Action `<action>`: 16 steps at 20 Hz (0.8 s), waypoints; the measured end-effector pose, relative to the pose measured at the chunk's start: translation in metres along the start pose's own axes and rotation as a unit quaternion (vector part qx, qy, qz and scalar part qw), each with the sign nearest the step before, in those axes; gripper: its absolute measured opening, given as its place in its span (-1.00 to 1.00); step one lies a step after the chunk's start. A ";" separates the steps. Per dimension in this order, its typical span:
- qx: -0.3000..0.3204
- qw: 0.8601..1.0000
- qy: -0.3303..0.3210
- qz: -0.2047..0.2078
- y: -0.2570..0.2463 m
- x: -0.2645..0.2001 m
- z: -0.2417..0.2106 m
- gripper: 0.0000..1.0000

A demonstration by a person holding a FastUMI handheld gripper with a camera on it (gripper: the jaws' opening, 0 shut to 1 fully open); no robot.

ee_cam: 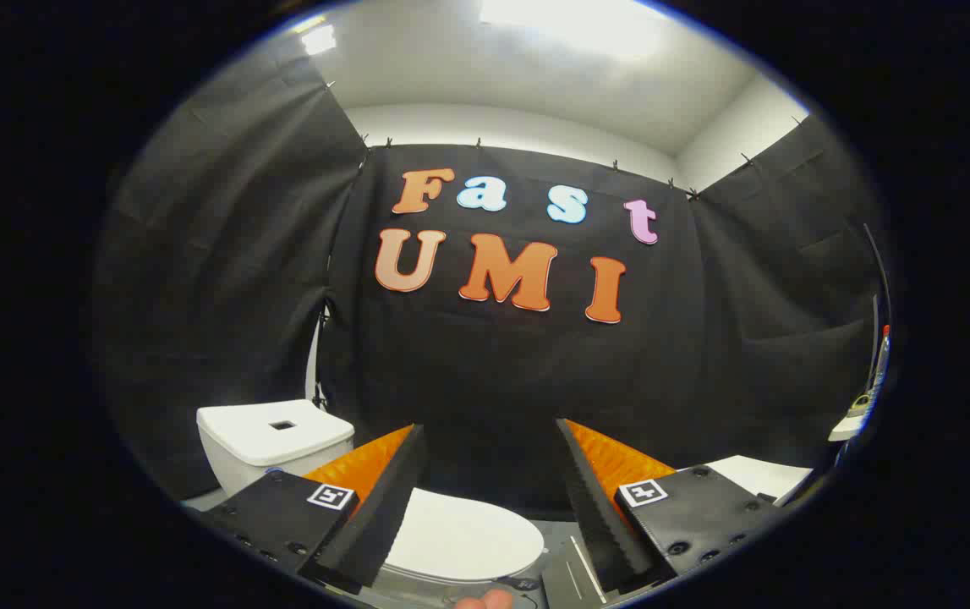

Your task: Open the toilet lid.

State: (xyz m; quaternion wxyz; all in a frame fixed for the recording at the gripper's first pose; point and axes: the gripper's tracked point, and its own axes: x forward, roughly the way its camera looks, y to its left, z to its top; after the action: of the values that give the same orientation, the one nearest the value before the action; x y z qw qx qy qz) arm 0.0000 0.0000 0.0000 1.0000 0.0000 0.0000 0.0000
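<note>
- The tool point(485, 499) is sitting at the bottom centre of the frame with its two fingers spread wide; nothing is lying between them and they are gripping nothing.
- The left finger point(379, 507) is angling up toward the centre, the right finger point(599, 507) mirroring it; a square printed marker is showing on each finger's base block.
- The toilet lid point(463, 537) is lying closed and flat at the lower centre of the frame, showing in the gap between the fingers and below them, partly hidden behind the left finger.
- The fingers are hovering above the lid; whether either one is touching it cannot be told from this angle.
- The toilet tank point(273, 444) is standing at the lower left, just beyond the left finger's base, with a small dark square button on its top.
- A white surface point(759, 475) is peeking out at the lower right, behind the right finger's base.
- A fingertip of the person point(485, 600) is showing at the very bottom centre of the frame, below the lid.
- Black cloth booth walls point(222, 279) are hanging across the middle of the frame, on three sides.
- A white ceiling point(535, 76) with bright lights is spanning the top of the frame.
</note>
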 end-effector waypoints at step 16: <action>0.013 1.000 0.005 0.013 0.000 0.003 -0.002 0.96</action>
State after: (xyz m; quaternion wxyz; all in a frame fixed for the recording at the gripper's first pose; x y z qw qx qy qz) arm 0.0028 0.0003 -0.0020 0.9998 0.0132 0.0052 0.0130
